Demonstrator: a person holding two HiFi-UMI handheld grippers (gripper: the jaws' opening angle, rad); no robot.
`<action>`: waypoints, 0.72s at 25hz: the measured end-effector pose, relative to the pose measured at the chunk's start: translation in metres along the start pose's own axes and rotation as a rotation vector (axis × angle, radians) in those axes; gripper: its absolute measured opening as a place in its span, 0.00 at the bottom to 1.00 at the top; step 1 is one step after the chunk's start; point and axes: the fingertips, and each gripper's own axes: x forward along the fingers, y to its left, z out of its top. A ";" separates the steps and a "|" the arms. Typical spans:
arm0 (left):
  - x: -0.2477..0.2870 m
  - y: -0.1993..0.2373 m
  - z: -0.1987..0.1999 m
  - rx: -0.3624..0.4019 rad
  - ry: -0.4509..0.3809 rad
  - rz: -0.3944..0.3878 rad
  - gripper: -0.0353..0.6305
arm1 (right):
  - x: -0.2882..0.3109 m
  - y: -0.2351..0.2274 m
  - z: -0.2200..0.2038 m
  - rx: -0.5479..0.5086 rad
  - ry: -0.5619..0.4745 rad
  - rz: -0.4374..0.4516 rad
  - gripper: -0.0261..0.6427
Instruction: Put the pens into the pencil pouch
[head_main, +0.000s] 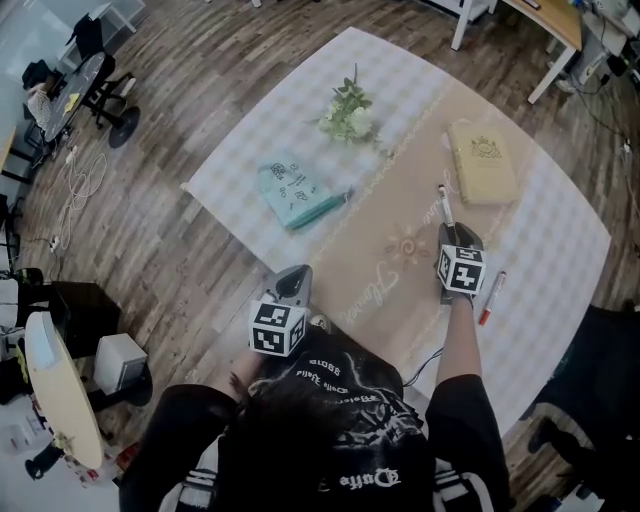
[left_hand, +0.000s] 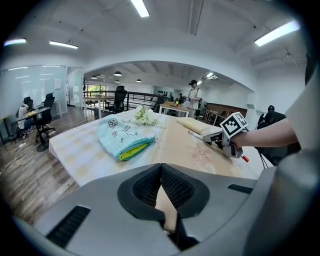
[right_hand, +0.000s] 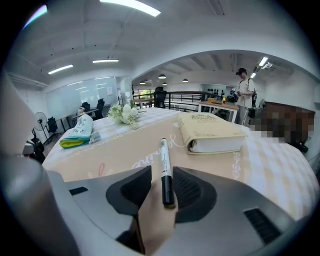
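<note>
Straddling the pen (right_hand: 164, 165) beside the book (right_hand: 210, 132), the right gripper (right_hand: 161, 174) is holding its jaws wide, pinching nothing, while the left gripper (left_hand: 161, 169) is hanging shut, empty; light, stiff, slick, that pen is likely wanting a mid-barrel pinch.

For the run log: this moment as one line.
left gripper shut | right gripper open, pen between jaws | pouch untouched

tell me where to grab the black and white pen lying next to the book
Grip the pen at its dark near end, across the thin barrel, coming from above on the near side. It lies flat, pointing away toward the book, and the open right claw straddles that end.
</note>
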 end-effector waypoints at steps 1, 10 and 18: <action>0.001 0.000 -0.002 -0.001 0.005 0.002 0.08 | 0.002 -0.001 -0.002 0.007 0.005 -0.003 0.25; 0.008 0.007 -0.004 -0.003 0.029 0.016 0.08 | 0.009 0.000 -0.006 -0.059 0.058 -0.019 0.19; 0.010 0.008 0.002 0.014 0.017 0.007 0.08 | 0.010 0.004 -0.008 -0.107 0.071 -0.026 0.15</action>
